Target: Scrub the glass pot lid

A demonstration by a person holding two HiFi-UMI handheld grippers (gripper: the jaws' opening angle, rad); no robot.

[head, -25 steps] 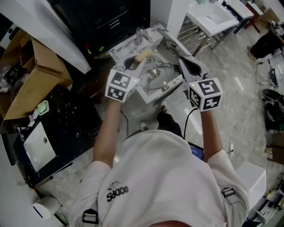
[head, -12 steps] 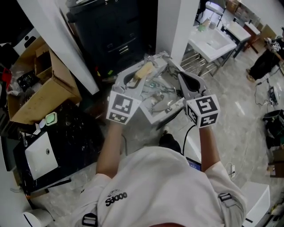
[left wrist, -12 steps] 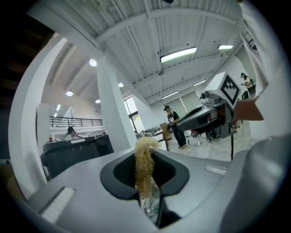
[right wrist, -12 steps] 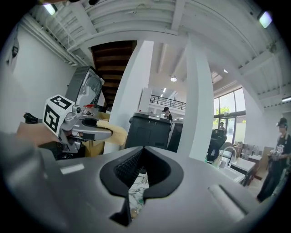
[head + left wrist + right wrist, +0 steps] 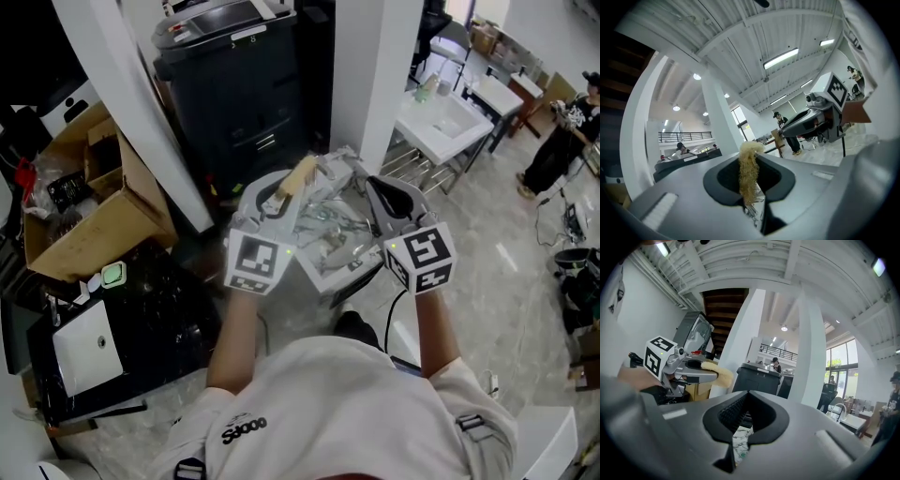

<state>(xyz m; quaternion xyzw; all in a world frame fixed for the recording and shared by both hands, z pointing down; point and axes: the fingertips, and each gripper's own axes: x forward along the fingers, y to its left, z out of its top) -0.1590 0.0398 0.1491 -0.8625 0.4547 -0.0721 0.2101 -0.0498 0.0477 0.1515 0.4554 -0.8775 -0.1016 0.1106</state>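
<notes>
My left gripper (image 5: 292,186) is held up over the marbled sink (image 5: 330,273), shut on a tan fibrous scrubber (image 5: 302,172). The left gripper view shows that scrubber (image 5: 748,174) pinched upright between the jaws. My right gripper (image 5: 377,194) hangs beside it over the sink's right part, its jaws closed with nothing between them (image 5: 740,426). Shiny glass and metal pieces (image 5: 328,232) lie in the basin; I cannot make out the pot lid among them. From the right gripper view, the left gripper (image 5: 689,373) and its scrubber (image 5: 717,373) show at the left.
Behind the sink stand a black bin (image 5: 234,75) and a white pillar (image 5: 375,66). At the left there is an open cardboard box (image 5: 94,202) with a black appliance (image 5: 141,309) below it. A white basin on a frame (image 5: 445,117) stands at the right, a person (image 5: 553,141) beyond it.
The head view has tilted upward, so more of the room shows. Both grippers stay raised over the sink; the right one has drawn slightly closer to the left. Grips are unchanged.
</notes>
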